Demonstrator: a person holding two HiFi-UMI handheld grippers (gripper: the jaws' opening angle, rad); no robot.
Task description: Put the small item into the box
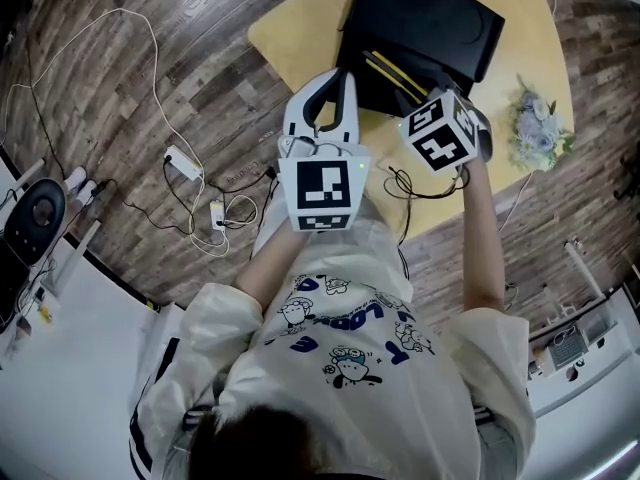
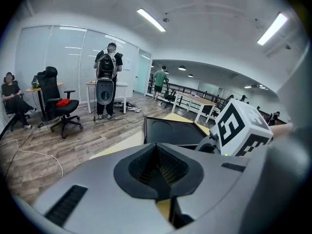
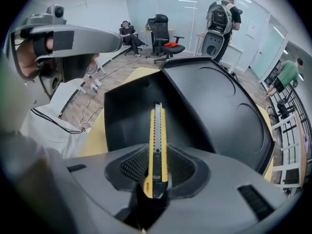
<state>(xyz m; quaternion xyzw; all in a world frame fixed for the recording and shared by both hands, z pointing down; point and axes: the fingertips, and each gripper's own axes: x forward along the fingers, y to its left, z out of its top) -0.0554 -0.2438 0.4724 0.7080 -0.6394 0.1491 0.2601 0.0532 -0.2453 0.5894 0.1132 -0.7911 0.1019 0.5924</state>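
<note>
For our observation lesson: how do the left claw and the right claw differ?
The left claw is shut on nothing; the right claw grips a yellow knife. The right claw points into the open black box; the left claw looks over it, towards the room. Both are closed.

Plank floor (image 1: 232, 86) — glass partitions (image 2: 63, 57)

The person wears a loose white shirt (image 1: 350, 368) printed with blue cartoon figures and lettering.
</note>
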